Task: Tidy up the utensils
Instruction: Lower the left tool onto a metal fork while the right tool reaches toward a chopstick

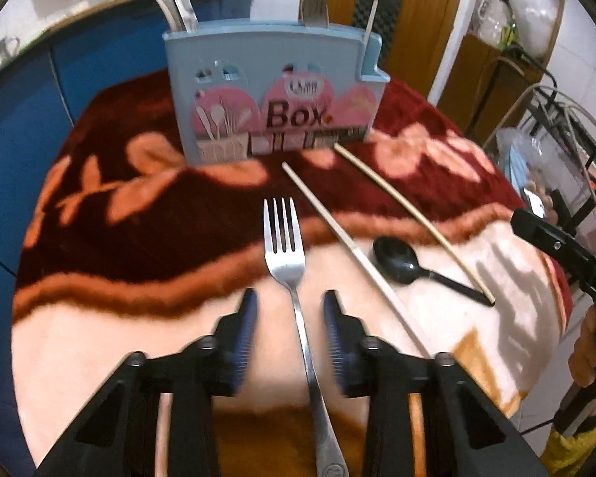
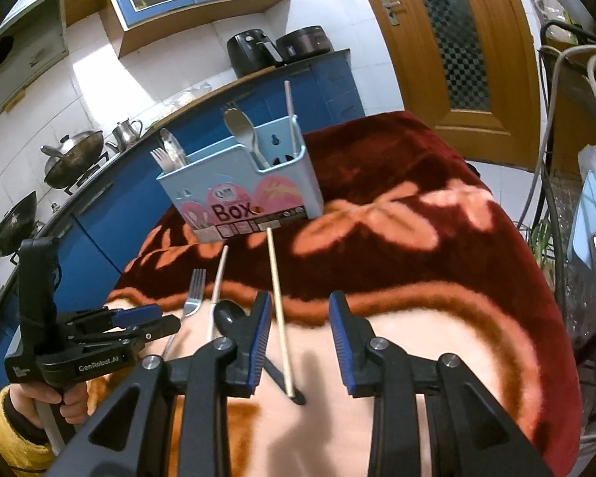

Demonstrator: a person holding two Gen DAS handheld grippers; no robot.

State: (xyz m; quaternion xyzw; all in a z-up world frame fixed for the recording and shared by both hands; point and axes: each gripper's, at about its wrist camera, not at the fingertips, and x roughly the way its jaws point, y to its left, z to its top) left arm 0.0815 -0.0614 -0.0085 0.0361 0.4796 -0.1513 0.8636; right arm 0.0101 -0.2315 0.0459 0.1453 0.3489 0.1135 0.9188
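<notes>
A steel fork (image 1: pixel 284 238) lies on the blanket, and its handle runs between the blue pads of my left gripper (image 1: pixel 290 310). The jaws stand apart and do not touch the handle. To its right lie a pale chopstick (image 1: pixel 337 230), a black spoon (image 1: pixel 397 262) and a second chopstick (image 1: pixel 417 214). That second chopstick (image 2: pixel 280 310) lies between the fingers of my right gripper (image 2: pixel 300 330), close to the left pad, with the jaws open. The black spoon (image 2: pixel 226 316) is partly hidden behind that finger. The blue utensil box (image 1: pixel 274 91) holds spoons, a fork and a chopstick.
A red and peach blanket (image 2: pixel 417 238) covers the table. Blue kitchen cabinets (image 2: pixel 99 238) with woks stand to the left, a wooden door (image 2: pixel 457 59) is behind, and a metal rack (image 1: pixel 568 151) with bags is at the right. The left gripper (image 2: pixel 167 318) is held by a hand in a yellow sleeve.
</notes>
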